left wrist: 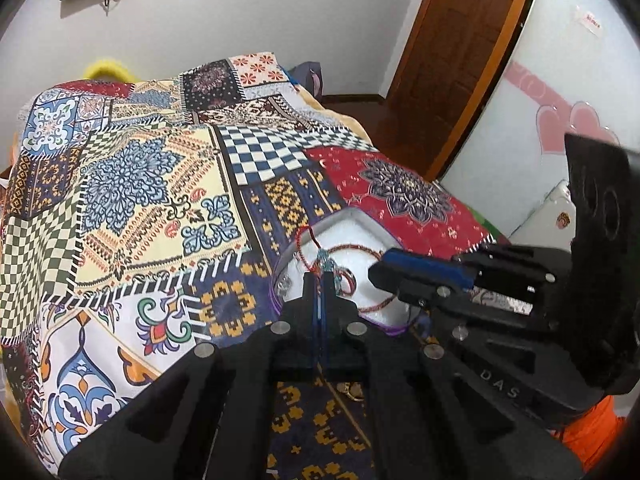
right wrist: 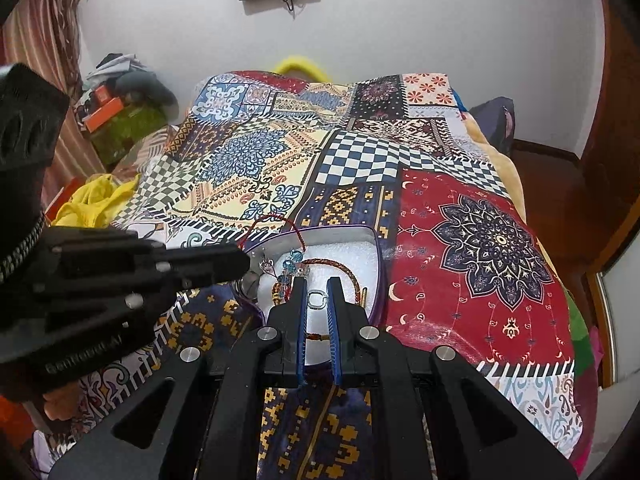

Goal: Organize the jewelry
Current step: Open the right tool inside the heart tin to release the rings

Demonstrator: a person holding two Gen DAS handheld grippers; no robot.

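A purple-rimmed tin box [right wrist: 376, 248] with white foam lining sits on the patchwork bed cover; it also shows in the left wrist view [left wrist: 352, 216]. Inside lie a braided red-brown bracelet [right wrist: 340, 266], blue crystal beads [right wrist: 292, 260] and a red cord [right wrist: 276, 222] that loops over the rim. My right gripper [right wrist: 318, 298] is part open, its fingers on either side of a small silver ring [right wrist: 317, 299], apart from it. My left gripper [left wrist: 318, 276] is shut on the red cord with blue beads [left wrist: 325, 260] at the box's near rim.
The patchwork cover [right wrist: 460, 220] spans the bed. A gold chain [left wrist: 352, 392] lies on the cover under my left gripper. Yellow cloth [right wrist: 92, 200] and boxes [right wrist: 116, 116] lie left of the bed. A wooden door [left wrist: 460, 40] stands at the right.
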